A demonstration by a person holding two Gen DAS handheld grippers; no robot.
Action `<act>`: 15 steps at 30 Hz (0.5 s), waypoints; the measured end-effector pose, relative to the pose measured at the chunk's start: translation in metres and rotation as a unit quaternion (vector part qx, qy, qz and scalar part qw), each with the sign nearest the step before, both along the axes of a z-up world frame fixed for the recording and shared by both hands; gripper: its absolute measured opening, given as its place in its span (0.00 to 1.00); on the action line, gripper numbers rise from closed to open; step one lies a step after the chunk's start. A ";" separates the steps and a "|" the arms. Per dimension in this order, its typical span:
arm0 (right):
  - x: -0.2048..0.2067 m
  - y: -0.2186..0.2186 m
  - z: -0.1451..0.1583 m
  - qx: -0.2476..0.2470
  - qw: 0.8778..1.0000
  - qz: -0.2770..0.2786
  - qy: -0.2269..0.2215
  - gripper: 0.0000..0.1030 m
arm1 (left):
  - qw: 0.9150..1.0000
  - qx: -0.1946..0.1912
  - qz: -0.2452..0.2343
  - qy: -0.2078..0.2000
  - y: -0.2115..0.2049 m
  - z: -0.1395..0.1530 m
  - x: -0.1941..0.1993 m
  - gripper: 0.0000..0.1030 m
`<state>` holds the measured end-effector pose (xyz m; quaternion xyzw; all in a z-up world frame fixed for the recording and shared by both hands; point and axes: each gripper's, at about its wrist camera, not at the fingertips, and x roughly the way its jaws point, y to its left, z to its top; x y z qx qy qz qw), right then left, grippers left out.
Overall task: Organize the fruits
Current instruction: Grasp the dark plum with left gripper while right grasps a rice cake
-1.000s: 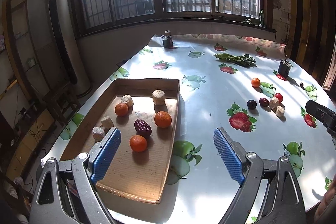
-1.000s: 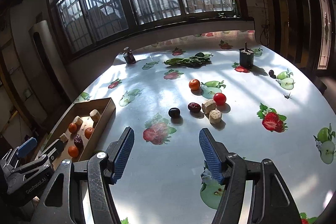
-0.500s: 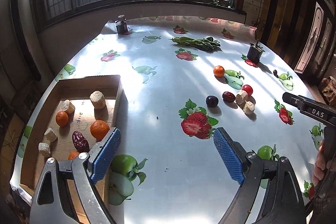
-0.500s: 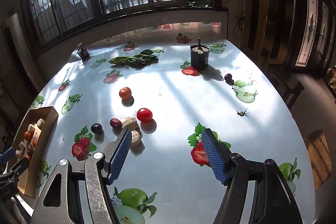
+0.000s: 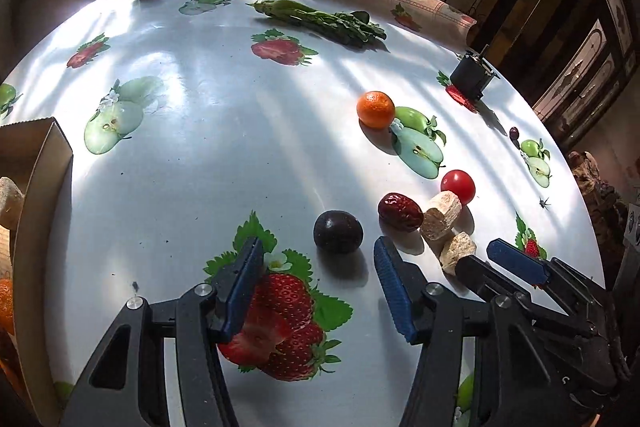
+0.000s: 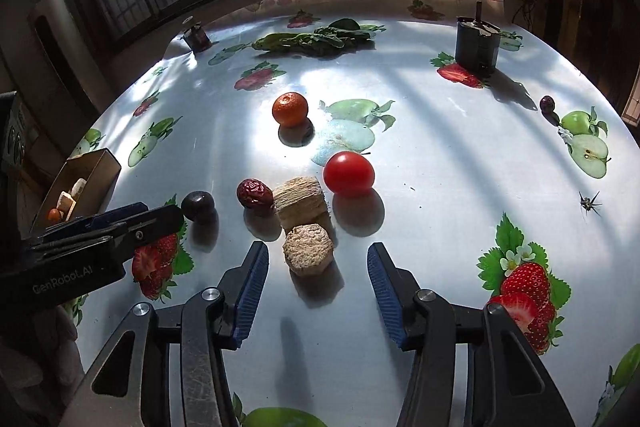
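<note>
Compared with a second ago, when the left wrist camera looked down on the brown cardboard tray point(image 5: 42, 195) holding oranges, a date and pale chunks, that tray has slid to the far left edge of the view and the loose fruit on the fruit-print glossy tablecloth point(image 5: 208, 155) now lies right ahead. The left gripper point(image 5: 318, 259) has its blue-padded jaws closing from a much wider spread, nothing pressed between them; the round dark purple plum point(image 5: 338, 231) sits just beyond the tips, slightly right of centre. To its right lies the wrinkled dark red date point(image 5: 400, 211), long axis running from upper left to lower right, its right end touching the upper pale fibrous cut chunk point(image 5: 442, 215), which tilts up to the right toward the small red tomato point(image 5: 458, 185). Farther back is the orange mandarin point(image 5: 375, 109). The lower pale beige hexagonal chunk point(image 6: 308, 247) was well ahead of the right gripper point(image 6: 316, 267) earlier; now it rests with its cut face up, between the blue pads but touching neither, while those jaws are closing with a clear gap each side. In the right wrist view the left gripper's tips point right toward the plum, and the bundle of green leafy stalks point(image 6: 316, 37) lies crosswise at the far side of the table, near a dark cylindrical holder point(image 6: 477, 43)
</note>
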<state>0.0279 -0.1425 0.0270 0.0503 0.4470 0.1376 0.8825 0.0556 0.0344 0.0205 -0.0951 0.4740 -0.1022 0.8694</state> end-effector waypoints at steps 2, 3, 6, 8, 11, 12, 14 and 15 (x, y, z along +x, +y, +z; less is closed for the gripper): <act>0.001 0.000 -0.003 0.000 1.000 0.000 0.002 0.54 | 1.000 0.000 -0.007 -0.007 -0.006 -0.002 0.005 0.55; 0.001 0.001 -0.003 0.000 1.000 0.001 0.003 0.54 | 1.000 0.001 -0.011 -0.011 -0.010 -0.002 0.008 0.55; 0.002 0.004 -0.005 -0.006 1.000 0.000 0.000 0.51 | 1.000 -0.008 -0.021 -0.018 -0.014 -0.003 0.011 0.39; 0.003 0.006 -0.005 -0.012 1.000 0.001 -0.003 0.50 | 0.999 0.000 -0.025 -0.021 -0.015 -0.004 0.012 0.23; 0.003 0.009 -0.007 -0.018 1.000 0.003 -0.002 0.46 | 0.999 -0.016 -0.022 -0.024 -0.009 -0.006 0.010 0.23; 0.003 0.010 -0.007 -0.021 1.000 0.002 -0.005 0.46 | 0.999 -0.021 -0.021 -0.024 -0.007 -0.006 0.010 0.23; 0.004 0.011 -0.007 -0.026 1.000 0.001 -0.008 0.46 | 0.999 -0.028 -0.018 -0.026 -0.005 -0.006 0.008 0.23; 0.004 0.012 -0.007 -0.028 1.000 0.000 -0.009 0.46 | 0.999 -0.031 -0.018 -0.027 -0.004 -0.007 0.007 0.23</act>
